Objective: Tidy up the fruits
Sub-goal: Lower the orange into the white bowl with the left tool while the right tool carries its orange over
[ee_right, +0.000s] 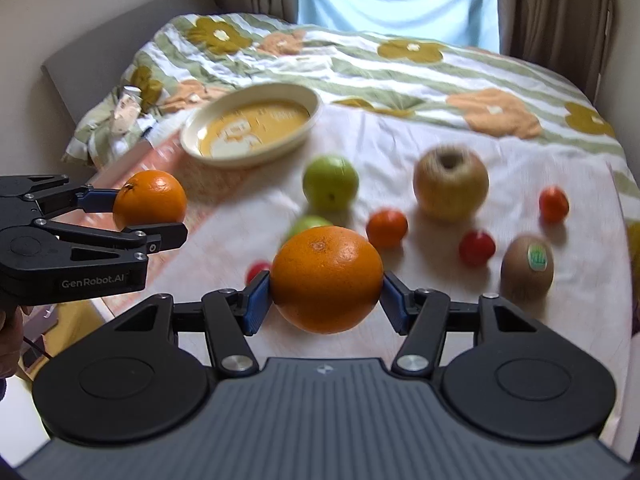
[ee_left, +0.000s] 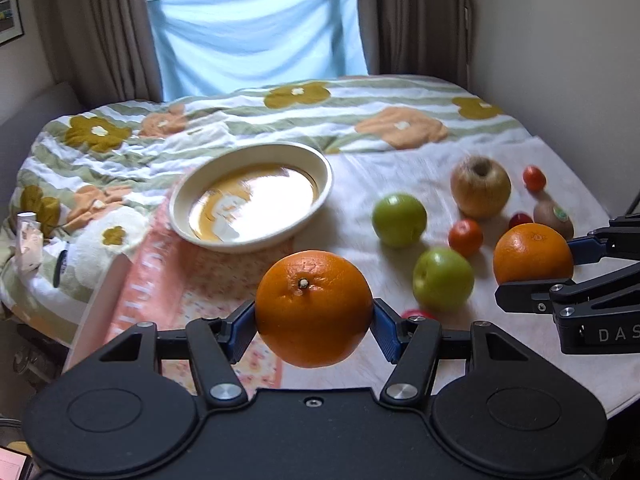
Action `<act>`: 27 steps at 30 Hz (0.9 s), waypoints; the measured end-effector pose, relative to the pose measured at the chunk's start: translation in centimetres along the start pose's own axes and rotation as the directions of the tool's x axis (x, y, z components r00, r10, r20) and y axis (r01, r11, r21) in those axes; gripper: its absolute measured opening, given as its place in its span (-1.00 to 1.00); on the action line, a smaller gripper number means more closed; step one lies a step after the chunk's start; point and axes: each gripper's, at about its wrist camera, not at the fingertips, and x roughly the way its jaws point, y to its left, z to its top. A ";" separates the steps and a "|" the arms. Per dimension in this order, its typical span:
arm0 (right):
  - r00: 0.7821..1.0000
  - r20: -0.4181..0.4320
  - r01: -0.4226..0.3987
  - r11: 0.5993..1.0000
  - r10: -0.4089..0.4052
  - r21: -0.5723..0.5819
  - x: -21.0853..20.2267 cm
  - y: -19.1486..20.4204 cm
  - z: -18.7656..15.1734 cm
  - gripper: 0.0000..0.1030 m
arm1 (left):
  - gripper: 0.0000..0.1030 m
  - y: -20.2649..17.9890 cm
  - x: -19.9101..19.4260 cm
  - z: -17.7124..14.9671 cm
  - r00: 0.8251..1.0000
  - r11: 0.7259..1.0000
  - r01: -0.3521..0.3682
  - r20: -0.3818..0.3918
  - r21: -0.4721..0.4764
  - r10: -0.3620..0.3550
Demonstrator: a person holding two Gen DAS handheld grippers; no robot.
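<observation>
Above the bed (ee_left: 400, 92), an orange (ee_left: 314, 308) was clamped in the left gripper (ee_left: 314, 320) jaws, another orange (ee_right: 326, 280) in the right gripper (ee_right: 326, 292); level carriage to the dish (ee_left: 320, 200), singly, was advisable.

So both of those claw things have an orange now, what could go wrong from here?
1. Each orange is pinched only at its sides by narrow blue fingers; round and smooth, it might slip out and roll.
2. The bowl sits tilted on soft bedding, so dropped fruit could tip it.
3. The left gripper and right gripper are close together and could bump near the bowl.
</observation>
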 end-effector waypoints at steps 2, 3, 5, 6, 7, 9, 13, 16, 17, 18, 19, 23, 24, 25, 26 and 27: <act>1.000 0.010 -0.014 1.000 0.014 -0.003 -0.7 0.2 1.6 0.41 | 0.26 0.8 -0.9 1.1 1.000 1.000 -0.018 0.019 -0.013 0.018; 1.000 0.012 -0.018 1.000 0.018 -0.005 -0.9 0.3 2.4 0.41 | 0.26 1.2 -1.3 1.6 0.999 0.999 -0.027 0.029 -0.019 0.027; 0.999 0.023 -0.023 1.000 0.023 -0.013 -1.3 0.7 4.1 0.41 | 0.26 2.2 -1.8 2.7 0.998 0.999 -0.039 0.044 -0.035 0.040; 0.999 0.029 -0.024 1.000 0.025 -0.019 -1.4 0.9 4.9 0.41 | 0.26 2.7 -1.9 3.3 0.998 0.998 -0.042 0.049 -0.042 0.044; 0.999 0.035 -0.024 0.999 0.025 -0.028 -1.4 1.1 5.8 0.41 | 0.26 3.3 -2.0 3.9 0.997 0.998 -0.050 0.056 -0.048 0.052; 0.999 0.046 -0.024 0.999 0.025 -0.028 -1.4 1.5 7.4 0.42 | 0.26 4.2 -1.8 4.9 0.995 0.997 -0.066 0.067 -0.046 0.069; 0.998 0.055 -0.043 0.999 0.043 -0.005 -0.1 2.1 10.8 0.42 | 0.26 6.5 -0.3 7.2 0.995 0.997 -0.067 0.074 -0.047 0.070; 0.997 0.059 -0.052 0.999 0.051 0.016 1.7 2.6 13.1 0.42 | 0.26 8.0 1.5 8.8 0.996 0.998 -0.055 0.068 -0.028 0.057; 0.997 0.059 -0.053 0.998 0.052 0.024 2.4 2.8 13.8 0.42 | 0.26 8.4 2.3 9.2 0.997 0.999 -0.049 0.066 -0.021 0.051; 0.997 0.058 -0.053 0.998 0.051 0.033 3.3 2.9 14.5 0.42 | 0.26 8.8 2.9 9.6 0.997 0.999 -0.045 0.065 -0.014 0.045; 0.997 0.058 -0.053 0.998 0.051 0.040 4.1 3.0 15.1 0.41 | 0.26 9.2 3.8 10.1 0.997 0.999 -0.041 0.063 -0.005 0.041; 0.998 0.055 -0.044 0.996 0.040 0.074 7.6 3.2 17.5 0.41 | 0.26 10.2 7.3 11.6 0.999 0.999 -0.016 0.048 0.037 0.014; 0.998 0.056 -0.037 0.996 0.033 0.081 8.5 3.2 18.0 0.41 | 0.26 10.4 8.3 11.9 0.999 0.999 -0.008 0.042 0.046 0.006; 0.998 0.057 -0.030 0.996 0.026 0.085 9.2 3.2 18.5 0.41 | 0.26 10.6 9.3 12.2 0.999 0.999 0.002 0.037 0.055 -0.004; 0.998 0.059 -0.022 0.996 0.016 0.089 10.0 3.1 18.9 0.41 | 0.26 10.8 10.2 12.4 0.999 0.998 0.011 0.033 0.064 -0.014; 0.998 0.060 -0.011 0.996 0.006 0.092 10.8 2.9 19.3 0.41 | 0.26 11.0 11.2 12.6 0.999 0.997 0.019 0.027 0.073 -0.021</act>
